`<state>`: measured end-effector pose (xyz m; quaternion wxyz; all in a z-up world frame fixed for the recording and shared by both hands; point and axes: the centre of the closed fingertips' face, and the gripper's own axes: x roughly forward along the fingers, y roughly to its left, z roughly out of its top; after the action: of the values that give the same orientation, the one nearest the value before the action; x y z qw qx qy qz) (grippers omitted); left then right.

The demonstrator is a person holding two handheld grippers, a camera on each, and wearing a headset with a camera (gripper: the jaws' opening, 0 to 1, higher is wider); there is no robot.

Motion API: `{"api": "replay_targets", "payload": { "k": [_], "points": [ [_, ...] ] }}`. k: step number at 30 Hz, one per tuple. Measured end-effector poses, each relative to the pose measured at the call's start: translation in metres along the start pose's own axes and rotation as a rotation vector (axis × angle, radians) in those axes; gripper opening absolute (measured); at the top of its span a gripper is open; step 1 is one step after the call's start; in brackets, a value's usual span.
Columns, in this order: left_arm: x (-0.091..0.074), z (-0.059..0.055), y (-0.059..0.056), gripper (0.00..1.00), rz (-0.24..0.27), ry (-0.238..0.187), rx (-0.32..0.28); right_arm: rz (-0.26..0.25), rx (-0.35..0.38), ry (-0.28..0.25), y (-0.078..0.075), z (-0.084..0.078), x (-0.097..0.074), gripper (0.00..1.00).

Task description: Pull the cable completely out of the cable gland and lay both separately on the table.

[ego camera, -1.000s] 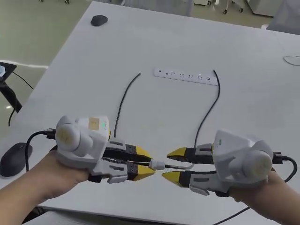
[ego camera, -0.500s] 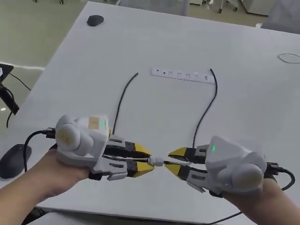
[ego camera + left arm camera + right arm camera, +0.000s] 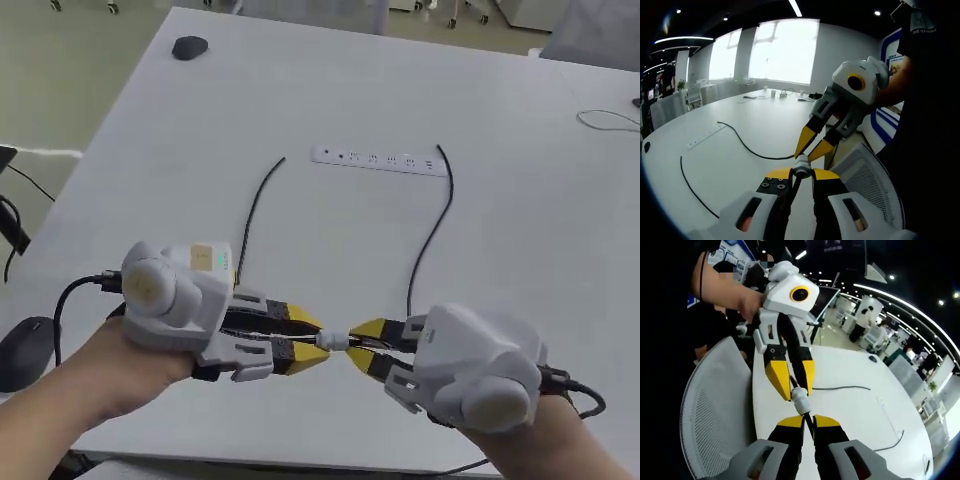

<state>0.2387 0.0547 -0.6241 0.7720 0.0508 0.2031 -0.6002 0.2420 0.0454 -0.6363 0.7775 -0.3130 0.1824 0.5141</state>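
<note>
Jaws on the left gripper (image 3: pixel 316 345) pinch the cable gland (image 3: pixel 336 341); the right gripper (image 3: pixel 358 348) pinches the cable (image 3: pixel 430 235).

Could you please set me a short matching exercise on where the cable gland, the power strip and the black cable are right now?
Things:
1. cable gland
2. power strip
3. black cable

Places:
A. lies flat on the table, beyond both grippers
B. runs from the right gripper across the table to the power strip's end
C. held at the tips of the left gripper, above the table's near edge

Pairs: 1-C, 2-A, 3-B
</note>
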Motion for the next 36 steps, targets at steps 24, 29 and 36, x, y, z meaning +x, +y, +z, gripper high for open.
{"api": "replay_targets", "payload": {
  "k": [24,29,36],
  "points": [
    [0.0,-0.007,-0.001,0.15,0.022,0.022,-0.021,-0.012,0.135,0.024,-0.003,-0.021,0.002,0.0],
    [-0.001,-0.006,0.0,0.15,0.029,0.016,-0.029,-0.027,0.2,0.027,-0.01,-0.032,-0.001,0.0],
    [0.003,-0.004,0.001,0.15,0.029,0.011,-0.035,-0.051,0.286,0.029,-0.018,-0.046,-0.004,0.0]
  ]
}}
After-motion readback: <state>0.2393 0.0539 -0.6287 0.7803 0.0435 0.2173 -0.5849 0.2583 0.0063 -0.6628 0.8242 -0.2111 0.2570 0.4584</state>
